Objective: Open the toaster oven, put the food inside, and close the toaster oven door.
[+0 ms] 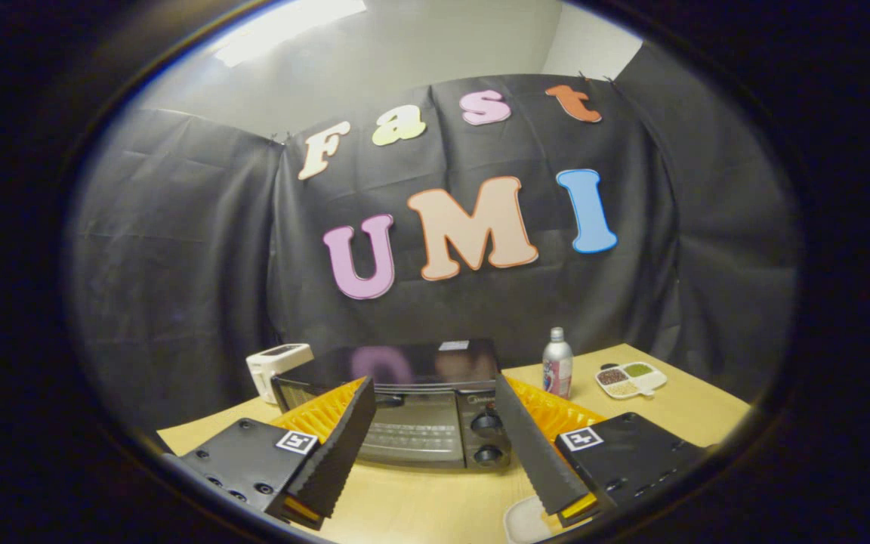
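Wooden counter [677, 412] under black cloth wall. Oven [405, 412] sits at 12 o'clock just beyond gripper [435, 453], door shut, front facing gripper, long axis running 9-to-3. Two knobs [486, 438] at its right end; brand mark above them too small to read. Gripper spread wide, holding nothing. Bottle [557, 363] and divided dish [630, 379] at 1–2 o'clock. White device [273, 366] at 10 o'clock. Pale dish rim [526, 521] beneath right finger.

Illumination is moderate and originates overhead, where a ceiling light panel [291, 26] is overexposed to white. The toaster oven [405, 408] top is glossy and mirrors the wall behind it. Fisheye distortion bends straight lines toward the periphery. The wooden table [692, 408] is evenly lit; focus softens slightly at the margins.
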`<state>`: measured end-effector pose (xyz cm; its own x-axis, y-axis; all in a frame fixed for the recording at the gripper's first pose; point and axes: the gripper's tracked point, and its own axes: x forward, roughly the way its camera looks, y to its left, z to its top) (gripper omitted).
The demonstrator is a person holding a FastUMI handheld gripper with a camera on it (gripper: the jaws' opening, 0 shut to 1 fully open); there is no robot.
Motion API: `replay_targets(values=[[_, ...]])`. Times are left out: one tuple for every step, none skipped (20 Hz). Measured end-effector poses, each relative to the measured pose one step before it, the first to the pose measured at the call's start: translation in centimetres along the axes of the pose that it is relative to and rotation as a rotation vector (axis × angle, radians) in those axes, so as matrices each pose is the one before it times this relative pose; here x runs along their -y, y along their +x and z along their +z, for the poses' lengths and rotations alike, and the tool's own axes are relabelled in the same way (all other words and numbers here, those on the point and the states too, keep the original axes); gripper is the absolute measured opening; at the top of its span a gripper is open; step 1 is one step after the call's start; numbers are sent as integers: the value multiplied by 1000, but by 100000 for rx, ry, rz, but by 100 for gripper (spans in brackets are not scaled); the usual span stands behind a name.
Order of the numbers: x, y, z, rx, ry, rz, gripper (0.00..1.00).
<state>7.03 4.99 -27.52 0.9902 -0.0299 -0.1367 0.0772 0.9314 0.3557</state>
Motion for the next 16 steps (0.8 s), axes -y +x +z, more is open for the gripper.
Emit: replay_targets(values=[[122, 784, -1134, -1230, 904, -1372, 99], [-118, 839, -970, -1172, 1017, -757, 98], [-491, 744, -866, -556, 507, -184, 97], [-629, 633, -449, 43, -300, 106, 96], [-804, 668, -386, 665, -885, 78, 96], [-884, 566, -151, 902, -902, 68, 96], [-971, 527, -57, 772, -649, 282, 96], [-884, 396, 98, 1072, 4, 368, 96], [-764, 293, 267, 1519, 457, 378, 96], [-893, 312, 462, 2196, 672, 484, 96], [-692, 308, 341, 1725, 297, 425, 96], [-671, 415, 211, 1238, 49, 409, 96], [-662, 591, 17, 171, -35, 720, 96], [-727, 520, -270, -736, 158, 979, 96], [-691, 525, -330, -843, 230, 809, 96], [-502, 495, -199, -398, -124, 343, 96]])
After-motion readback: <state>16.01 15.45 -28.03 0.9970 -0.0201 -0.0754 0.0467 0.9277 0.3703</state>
